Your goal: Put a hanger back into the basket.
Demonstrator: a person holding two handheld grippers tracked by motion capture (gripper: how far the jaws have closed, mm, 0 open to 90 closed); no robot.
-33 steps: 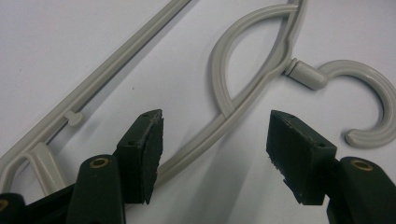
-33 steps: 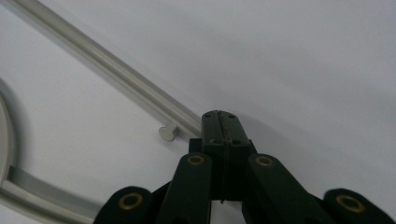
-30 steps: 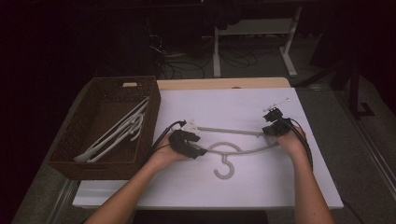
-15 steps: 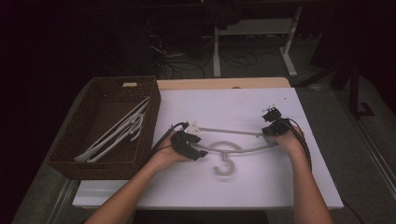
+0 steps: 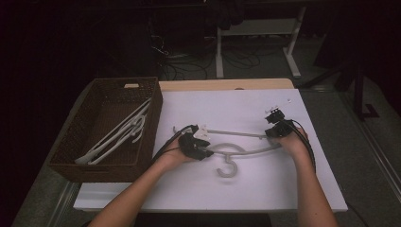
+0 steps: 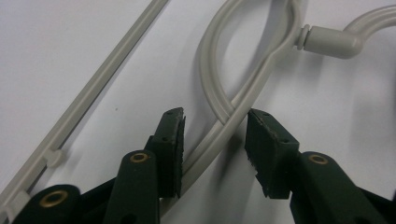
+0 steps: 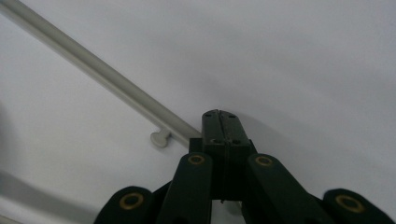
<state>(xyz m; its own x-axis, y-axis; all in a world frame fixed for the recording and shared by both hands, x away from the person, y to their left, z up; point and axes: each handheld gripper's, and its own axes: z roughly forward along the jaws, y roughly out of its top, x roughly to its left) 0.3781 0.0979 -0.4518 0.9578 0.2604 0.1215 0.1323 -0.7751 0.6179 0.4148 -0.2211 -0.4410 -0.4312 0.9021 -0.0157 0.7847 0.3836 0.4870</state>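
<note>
A brown woven basket (image 5: 90,142) stands at the left of the high view, on the left edge of the table (image 5: 246,189), and holds white hangers (image 5: 118,137) lying slantwise; they overlap, so their number is unclear, though at least two show. One more light grey hanger (image 5: 231,151) lies flat on the table at the centre of the frame, its hook pointing toward the lower edge. Two tongs work on it. The left tongs (image 6: 212,140), left of centre in the high view, straddle the hanger's curved arm where it crosses its loop; their jaws have just been closing, with the arm between them, and a gap is visible on the right-hand side. The right tongs (image 7: 218,116), right of centre in the high view, are pressed fully together at the hanger's right end, beside its straight bar (image 7: 102,74); whether anything is pinched there cannot be told. The table has a white top with a wooden strip along its far edge. Behind it the room is dark, with cables (image 5: 189,61) on the floor and a white frame leg (image 5: 293,52).
</note>
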